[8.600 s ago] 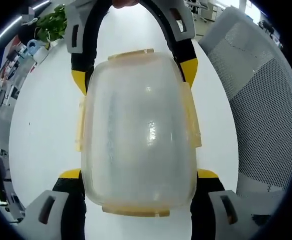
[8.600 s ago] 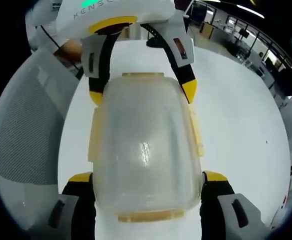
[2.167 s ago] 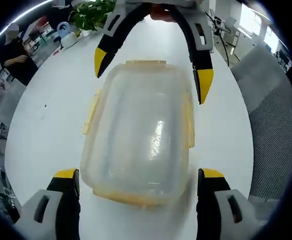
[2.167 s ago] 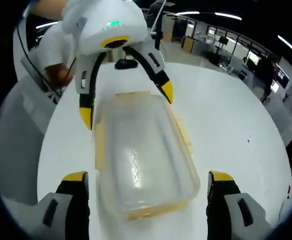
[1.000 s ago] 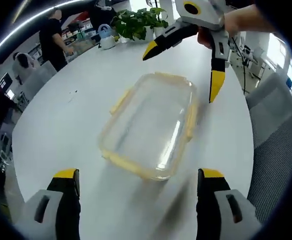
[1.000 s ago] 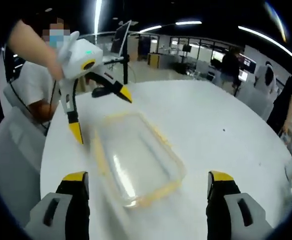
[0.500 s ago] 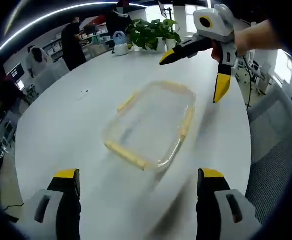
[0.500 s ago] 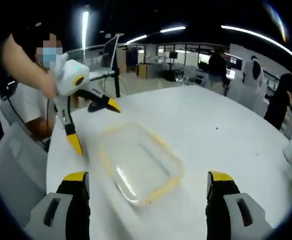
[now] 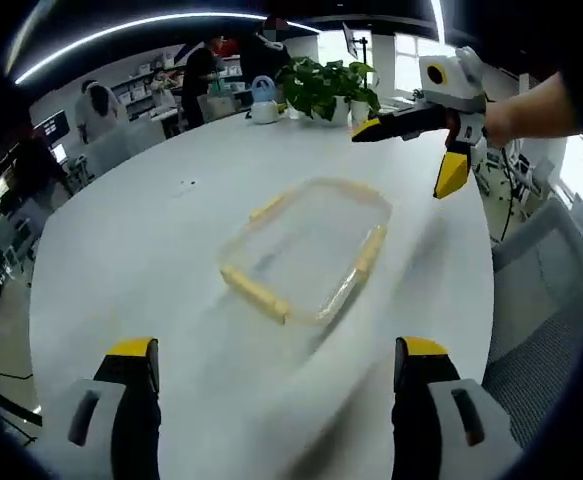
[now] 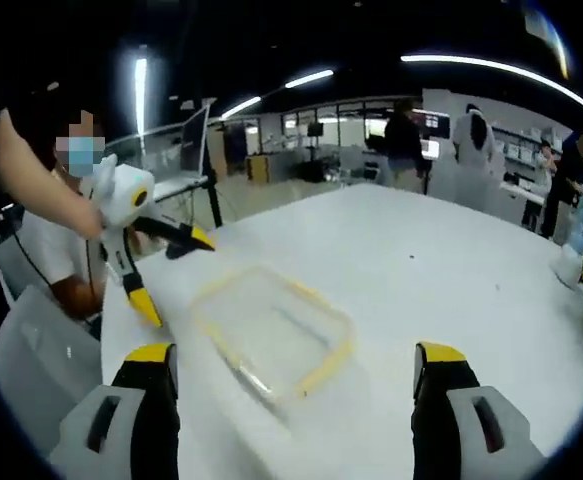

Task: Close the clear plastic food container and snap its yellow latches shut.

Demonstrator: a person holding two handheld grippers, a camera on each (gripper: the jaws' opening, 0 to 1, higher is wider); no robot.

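The clear plastic container (image 9: 306, 245) sits lid-on on the white table (image 9: 121, 250), with yellow latches along its edges; motion blur hides how the latches sit. My left gripper (image 9: 276, 350) is open, well back from the container, nothing between its jaws. The right gripper (image 9: 411, 155) hovers open beyond the container's far right corner, held by a hand. In the right gripper view the container (image 10: 271, 335) lies ahead of my open right gripper (image 10: 296, 355), and the left gripper (image 10: 176, 275) hangs open off its left end.
A potted plant (image 9: 326, 85) and a blue-and-white kettle (image 9: 263, 100) stand at the table's far edge. A grey mesh chair (image 9: 541, 330) borders the table. The chair (image 10: 41, 370) shows in the right gripper view too. People stand in the office behind.
Both grippers, earlier closed around the container's ends, have let it go and pulled back and up. The container now looks smaller and stays on the table.
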